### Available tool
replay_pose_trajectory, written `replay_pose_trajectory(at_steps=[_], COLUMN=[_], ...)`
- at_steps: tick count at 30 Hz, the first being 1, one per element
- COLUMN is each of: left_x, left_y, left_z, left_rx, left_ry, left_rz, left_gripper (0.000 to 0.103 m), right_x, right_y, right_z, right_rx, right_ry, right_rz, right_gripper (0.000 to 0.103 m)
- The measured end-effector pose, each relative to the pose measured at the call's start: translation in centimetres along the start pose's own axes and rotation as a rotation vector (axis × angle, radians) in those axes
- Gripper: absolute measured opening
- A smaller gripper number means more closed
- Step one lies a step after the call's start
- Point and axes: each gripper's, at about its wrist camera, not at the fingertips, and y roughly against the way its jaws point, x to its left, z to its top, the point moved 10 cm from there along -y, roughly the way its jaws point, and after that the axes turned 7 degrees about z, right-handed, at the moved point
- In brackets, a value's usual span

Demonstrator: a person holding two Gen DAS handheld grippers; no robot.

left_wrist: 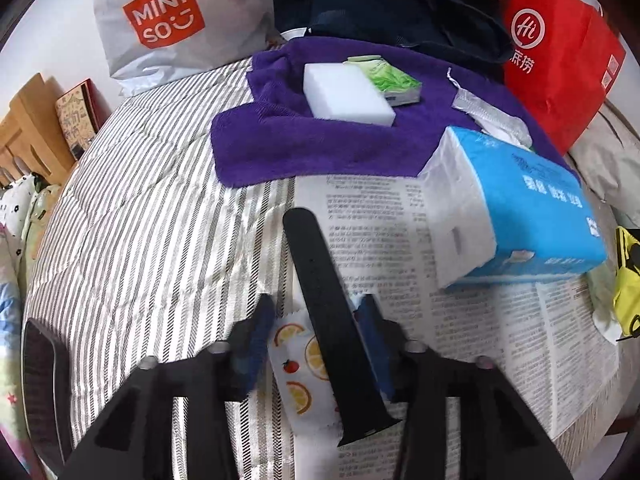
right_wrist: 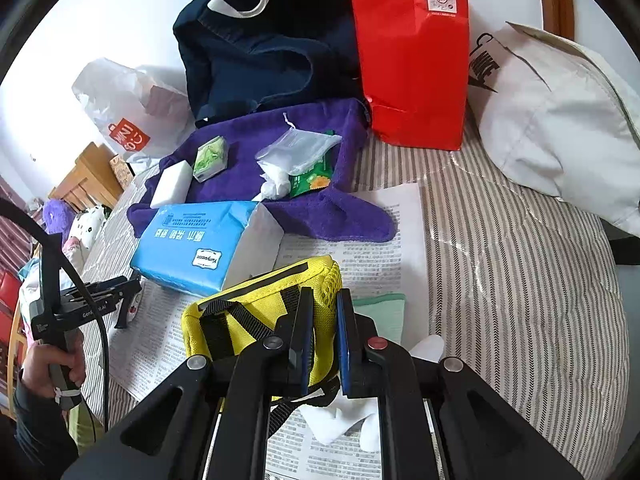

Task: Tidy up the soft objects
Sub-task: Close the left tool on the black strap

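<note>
Bright, even daylight, soft shadows, strong fisheye bending with dark corners, slight blur up close.

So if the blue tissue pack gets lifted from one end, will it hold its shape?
Probably not fully: the blue tissue pack is soft plastic film over stacked tissue, so it would likely sag. It looks light for its bulk. The glossy wrap may slip between pads.

Sponge (left_wrist: 347, 94) on towel (left_wrist: 280, 140), behind tissue pack (left_wrist: 516, 208)

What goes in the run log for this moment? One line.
left gripper: open, black strap lying between | right gripper: shut on yellow pouch
</note>
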Motion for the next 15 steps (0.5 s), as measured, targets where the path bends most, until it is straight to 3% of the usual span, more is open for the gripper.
replay_pose_trajectory(at_steps=[8, 10, 15], left_x=[-0.42, -0.44, 0.20], left_y=[0.28, 0.42, 0.65], left_z=[-0.37, -0.34, -0.25], left_rx=[-0.023, -0.037, -0.057], left_ry=[-0.011, -0.002, 0.038], left_rz=[0.012, 0.009, -0.015], left_gripper=[0.045, 0.032, 0.024], right_x=[0.27, 0.37, 0.34], right_y=[-0.46, -0.60, -0.83], right_z=[-0.30, -0.36, -0.60], right_rx=[0.016, 0.021, 0.030], right_ry=[0.006, 0.008, 0.001], right_rz=[-0.001, -0.002, -0.007], right_gripper=[0.011, 0.011, 0.011])
